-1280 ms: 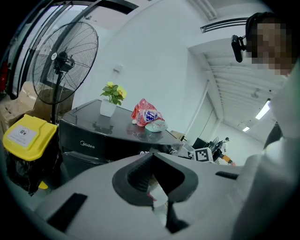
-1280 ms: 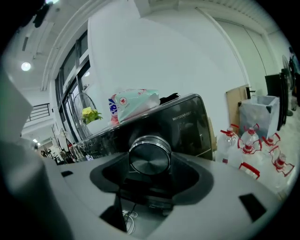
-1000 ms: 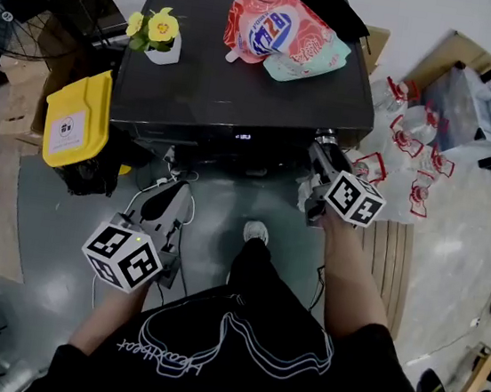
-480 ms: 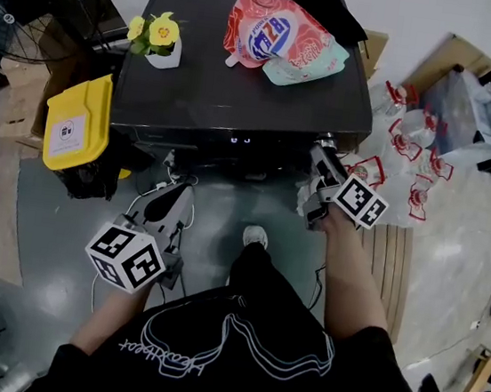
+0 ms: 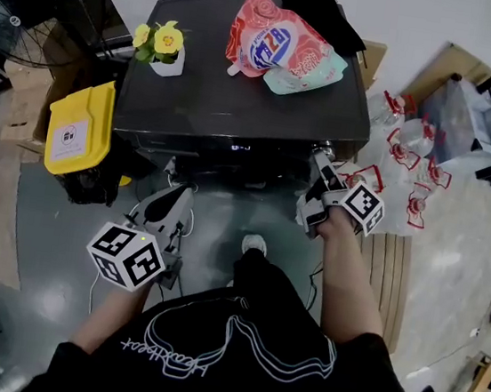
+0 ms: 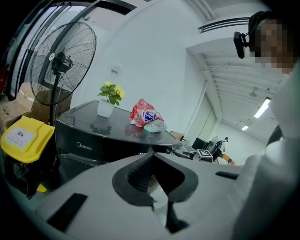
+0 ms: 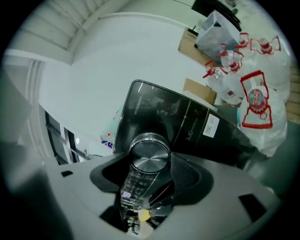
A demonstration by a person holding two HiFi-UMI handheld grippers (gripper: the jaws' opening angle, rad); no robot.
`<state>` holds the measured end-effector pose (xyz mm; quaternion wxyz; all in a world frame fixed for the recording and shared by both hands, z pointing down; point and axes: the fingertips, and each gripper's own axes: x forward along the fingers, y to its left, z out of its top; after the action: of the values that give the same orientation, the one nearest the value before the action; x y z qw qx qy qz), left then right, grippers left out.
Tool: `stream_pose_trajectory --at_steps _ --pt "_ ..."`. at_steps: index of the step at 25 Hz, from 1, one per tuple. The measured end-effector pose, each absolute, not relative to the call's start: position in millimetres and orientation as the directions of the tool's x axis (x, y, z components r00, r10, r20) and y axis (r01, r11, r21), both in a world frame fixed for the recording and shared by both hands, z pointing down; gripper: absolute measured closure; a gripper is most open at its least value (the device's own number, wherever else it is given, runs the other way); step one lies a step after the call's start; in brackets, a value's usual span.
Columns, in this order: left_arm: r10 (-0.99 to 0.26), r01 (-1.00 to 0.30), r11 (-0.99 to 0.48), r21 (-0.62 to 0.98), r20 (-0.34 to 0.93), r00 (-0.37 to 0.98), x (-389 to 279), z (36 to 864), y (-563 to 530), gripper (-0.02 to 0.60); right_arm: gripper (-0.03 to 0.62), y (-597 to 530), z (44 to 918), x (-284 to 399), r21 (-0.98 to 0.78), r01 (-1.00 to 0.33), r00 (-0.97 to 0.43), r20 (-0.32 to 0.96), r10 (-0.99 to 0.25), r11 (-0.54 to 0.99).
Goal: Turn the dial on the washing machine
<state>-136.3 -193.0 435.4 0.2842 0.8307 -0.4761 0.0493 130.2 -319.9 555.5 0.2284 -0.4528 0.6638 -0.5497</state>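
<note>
washing machine top (image 5: pixel 231 104) | flower pot (image 5: pixel 166 61) | detergent pouches (image 5: pixel 279 41) | dark cloth (image 5: pixel 328 13)

**Illumination and image quality**

Even, bright overhead light fills all views. In the left gripper view, ceiling strip lights (image 6: pixel 260 108) glow at right. The glossy washing machine (image 5: pixel 240 100) lid mirrors what stands on it; the floor (image 5: pixel 50 246) carries pale glare. The metal dial (image 7: pixel 149 157) shows a soft highlight. Both gripper views bend strongly, darken at the corners, and render the close foreground soft
</note>
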Motion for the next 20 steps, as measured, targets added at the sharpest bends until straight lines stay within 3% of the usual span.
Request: stream_pose_trajectory --at_steps 5,9,13,16,18,20 --pt "-0.754 -0.814 -0.394 0.426 0.357 0.552 -131 439 -196 0.577 0.315 -319 560 131 -0.984 -0.175 -0.48 0.125 -0.868 -0.045" --pt "-0.746 -0.808 -0.403 0.43 0.357 0.562 -125 440 -198 0.577 0.313 -320 560 132 -0.982 -0.186 -0.482 0.112 -0.869 -0.023" --pt "-0.739 -0.807 -0.401 0.434 0.368 0.564 -124 443 -195 0.577 0.312 -320 554 132 -0.943 -0.332 -0.479 0.137 -0.867 0.034" --pt "-0.737 -0.808 -0.393 0.438 0.375 0.562 -126 445 -193 0.577 0.249 -318 545 128 -0.853 -0.511 -0.477 0.184 -0.859 0.101" --pt "-0.736 -0.809 -0.386 0.443 0.381 0.56 -128 447 -191 0.577 0.199 -314 542 127 -0.743 -0.652 -0.462 0.228 -0.857 0.154" --pt "-0.734 -0.809 -0.38 0.449 0.385 0.559 -128 448 -189 0.577 0.188 -311 541 129 -0.572 -0.793 -0.431 0.283 -0.856 0.21"
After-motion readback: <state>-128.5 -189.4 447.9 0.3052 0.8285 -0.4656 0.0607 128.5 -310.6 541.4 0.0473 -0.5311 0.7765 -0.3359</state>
